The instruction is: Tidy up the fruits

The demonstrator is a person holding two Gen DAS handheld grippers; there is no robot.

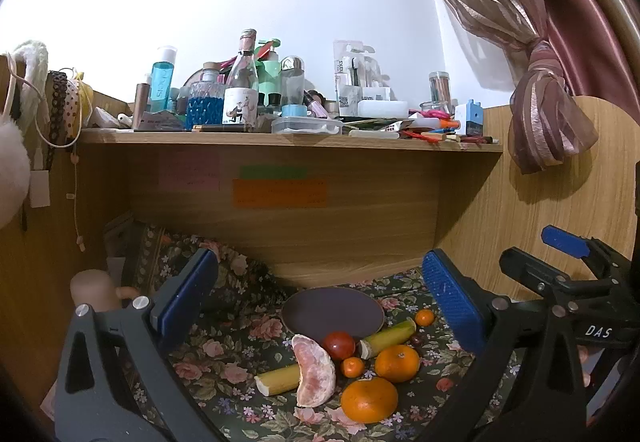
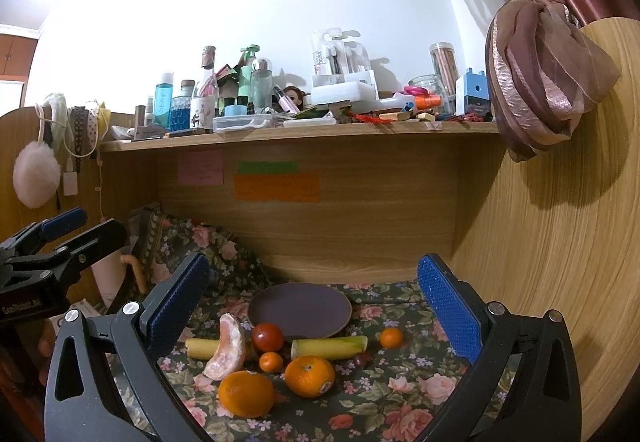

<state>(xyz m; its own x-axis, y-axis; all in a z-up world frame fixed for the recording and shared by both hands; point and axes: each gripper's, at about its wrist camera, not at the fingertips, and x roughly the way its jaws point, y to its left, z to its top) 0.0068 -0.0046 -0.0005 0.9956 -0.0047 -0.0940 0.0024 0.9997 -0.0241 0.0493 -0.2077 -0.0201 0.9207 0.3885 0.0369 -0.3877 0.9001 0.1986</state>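
Nearest: left gripper (image 1: 320, 300) and right gripper (image 2: 314, 300) both spread wide, holding nothing. Then on floral cloth (image 2: 400, 394): two large oranges (image 2: 246, 394), one peeled pomelo segment (image 2: 228, 348), two small tangerines (image 2: 271, 362), one tomato (image 2: 267, 337), two banana pieces (image 2: 328, 347). Behind: one purple plate (image 2: 300, 308), bare. Farthest: cluttered shelf (image 2: 280, 134).

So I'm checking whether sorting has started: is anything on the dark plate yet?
Nothing shows on the plate. The tomato at its front edge hides a bit of the rim.
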